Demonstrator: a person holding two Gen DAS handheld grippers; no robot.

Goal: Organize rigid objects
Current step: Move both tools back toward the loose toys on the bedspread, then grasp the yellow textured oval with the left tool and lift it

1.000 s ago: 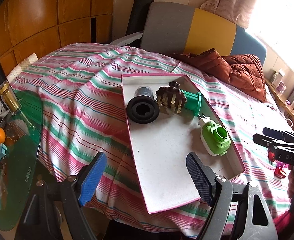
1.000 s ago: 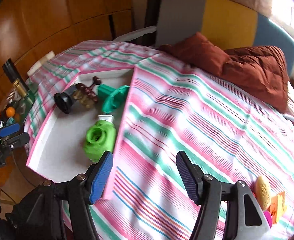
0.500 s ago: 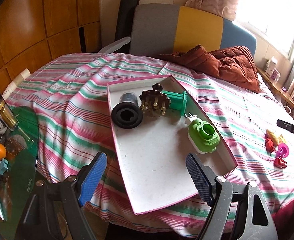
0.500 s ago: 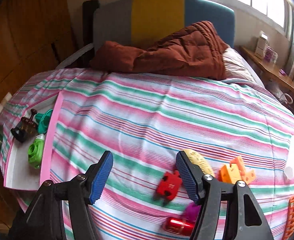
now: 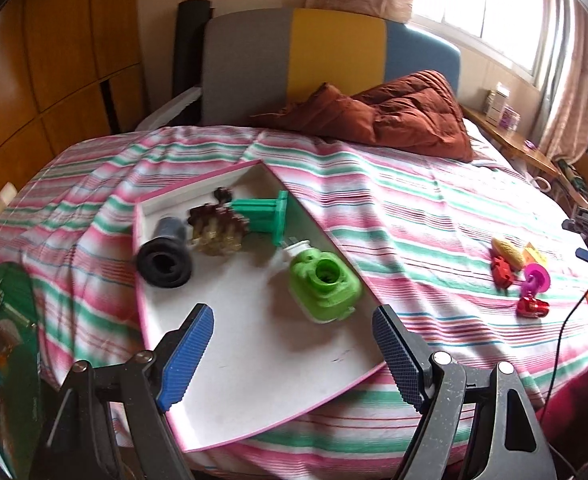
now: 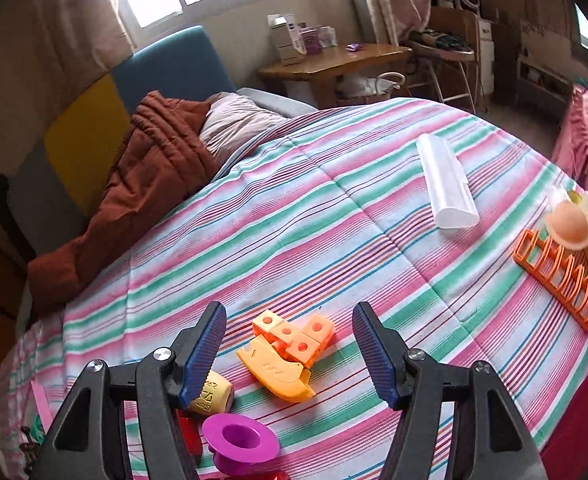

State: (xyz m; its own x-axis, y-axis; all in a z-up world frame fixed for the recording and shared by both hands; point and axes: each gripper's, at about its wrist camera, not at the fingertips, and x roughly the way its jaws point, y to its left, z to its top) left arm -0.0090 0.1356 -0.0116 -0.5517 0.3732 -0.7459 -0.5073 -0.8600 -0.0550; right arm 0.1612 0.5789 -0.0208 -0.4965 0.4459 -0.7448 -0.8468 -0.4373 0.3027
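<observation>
Jaws apart above orange blocks.

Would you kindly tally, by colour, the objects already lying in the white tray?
Green: 2, a lime green part and a teal flanged part
Black: 1, a cylinder
Brown: 1, a pegged piece
Total: 4 in the tray

Striped bed with tray, toys
</observation>
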